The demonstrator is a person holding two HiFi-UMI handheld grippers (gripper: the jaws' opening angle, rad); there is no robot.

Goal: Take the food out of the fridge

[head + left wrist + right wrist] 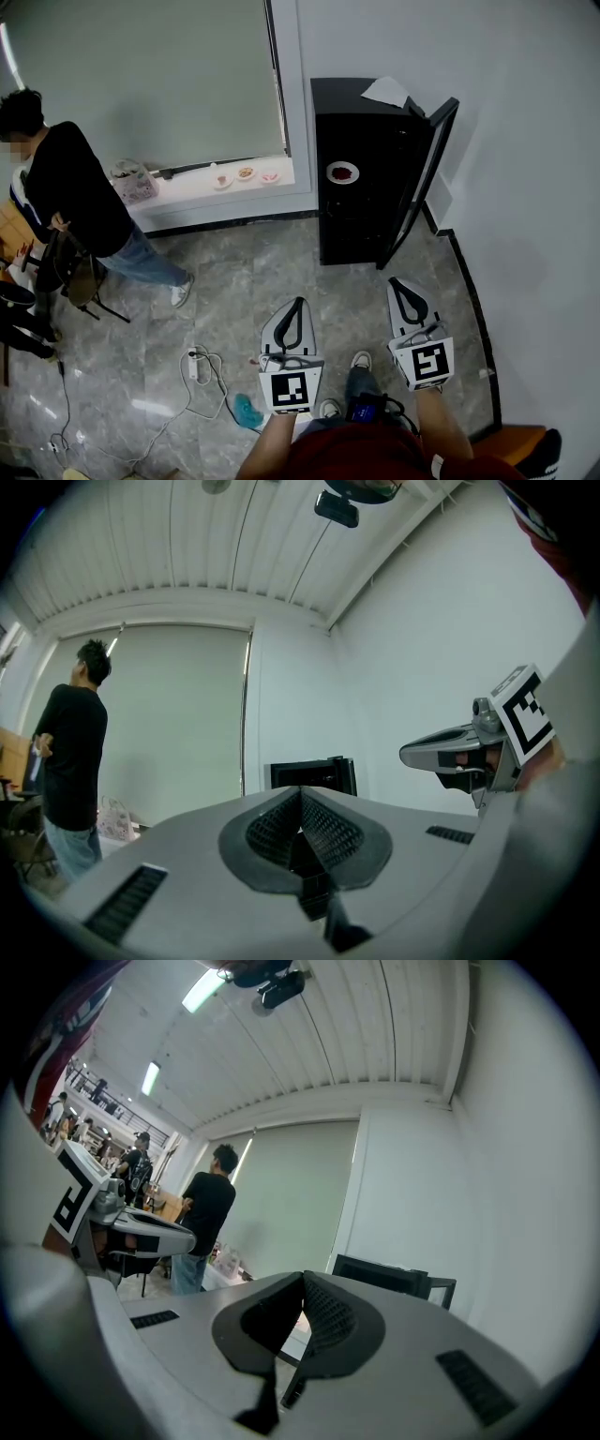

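- Fridge status: black fridge (361,202) stands on the floor (244,272) against the white wall. Its door (424,173) is swung open on the right side in the head view.
- Food: plate (342,172) with something red on it sits on an upper shelf inside the fridge, not yet taken out.
- Top of the fridge: sheet of paper (386,91) lying on it.
- Claw 1: left gripper (297,305) has its jaws pressed together tip to tip, nothing between them. It is held low over the floor, pointing at the fridge, well apart from it.
- Claw 2: right gripper (403,284) same story, jaws closed and empty. Its tip is near the bottom edge of the open door, not touching.
- Both grippers are side by side, marker cubes toward the holder.
- Sill (187,197) left of the fridge: three small dishes (246,172) with food in a row, a patterned bag (131,181) further left.
- Person (70,183) in a black top and jeans stands at the far left by the sill, well apart from the fridge.
- Floor clutter: white power strip (194,364) with a looping cable (211,398). A small blue object (246,410) lies near the holder's feet; can't tell what it is.
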